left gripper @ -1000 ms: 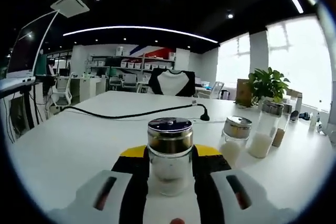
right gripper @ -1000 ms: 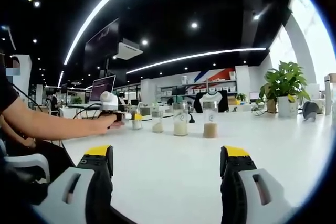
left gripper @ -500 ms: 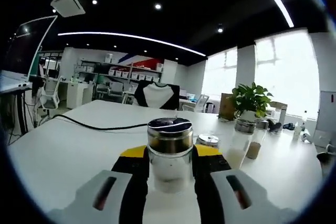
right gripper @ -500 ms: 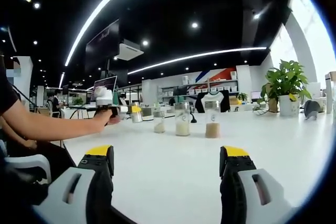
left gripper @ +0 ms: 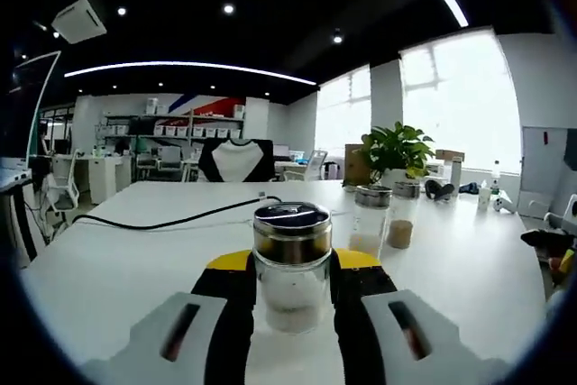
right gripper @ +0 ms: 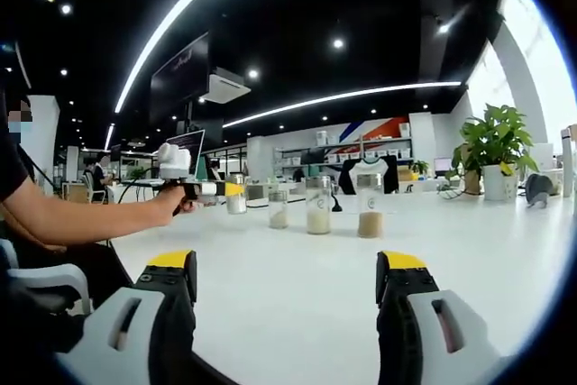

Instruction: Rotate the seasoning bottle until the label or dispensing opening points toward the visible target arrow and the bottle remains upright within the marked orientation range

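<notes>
A clear glass seasoning bottle (left gripper: 290, 290) with a shiny metal lid stands upright between the yellow-tipped jaws of my left gripper (left gripper: 292, 261), which is shut on it. A pale powder fills its lower part. From the right gripper view, the left gripper (right gripper: 206, 190) is at the far left of the table in a person's hand, holding the same bottle (right gripper: 236, 197). I cannot tell whether the bottle's base touches the table. My right gripper (right gripper: 287, 268) is open low over the white table (right gripper: 297, 313), with nothing between its jaws.
Two more seasoning bottles (left gripper: 370, 221) (left gripper: 402, 215) stand right of the held one. In the right gripper view they line up as three bottles (right gripper: 279, 209) (right gripper: 317, 206) (right gripper: 368, 206). A black cable (left gripper: 171, 220) crosses the table. A potted plant (left gripper: 397, 146) stands at the far right.
The left gripper has swung round with the bottle held in it, so the other bottles and plant slid left in its view. In the right gripper view it has risen slightly. The right gripper stayed still.
</notes>
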